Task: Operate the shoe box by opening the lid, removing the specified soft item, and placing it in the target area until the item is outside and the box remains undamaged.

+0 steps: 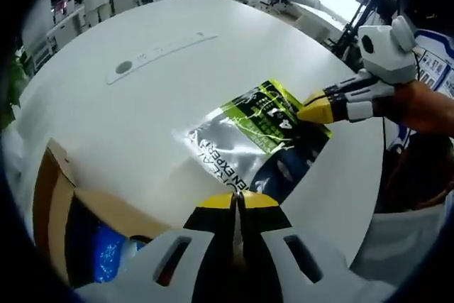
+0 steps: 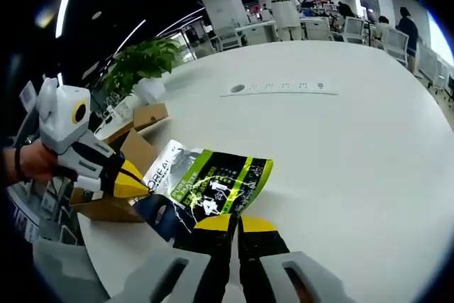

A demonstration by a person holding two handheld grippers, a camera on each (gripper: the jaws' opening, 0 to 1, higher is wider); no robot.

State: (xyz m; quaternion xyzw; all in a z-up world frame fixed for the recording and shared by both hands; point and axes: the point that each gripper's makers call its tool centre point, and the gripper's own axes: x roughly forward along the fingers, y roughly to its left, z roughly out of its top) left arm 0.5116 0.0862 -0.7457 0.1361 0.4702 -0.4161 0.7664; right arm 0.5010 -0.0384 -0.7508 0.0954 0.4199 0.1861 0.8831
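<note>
Pouch (image 1: 266,140) of glossy plastic, silver at one end, lime-green and black with white lettering across the middle, dark at the other; flat on the white table (image 1: 142,104), outside the open cardboard box (image 1: 60,211). Pinched at both ends: left gripper (image 1: 239,202) with yellow-tipped jaws together on its near edge, right gripper (image 2: 237,223) likewise clamped on the opposite edge. Potted plant (image 2: 145,62) beyond the box.

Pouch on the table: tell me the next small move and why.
Probably open both grippers and back away. The pouch already lies flat on the white table, outside the shoe box, with the left gripper and right gripper shut on opposite edges.
</note>
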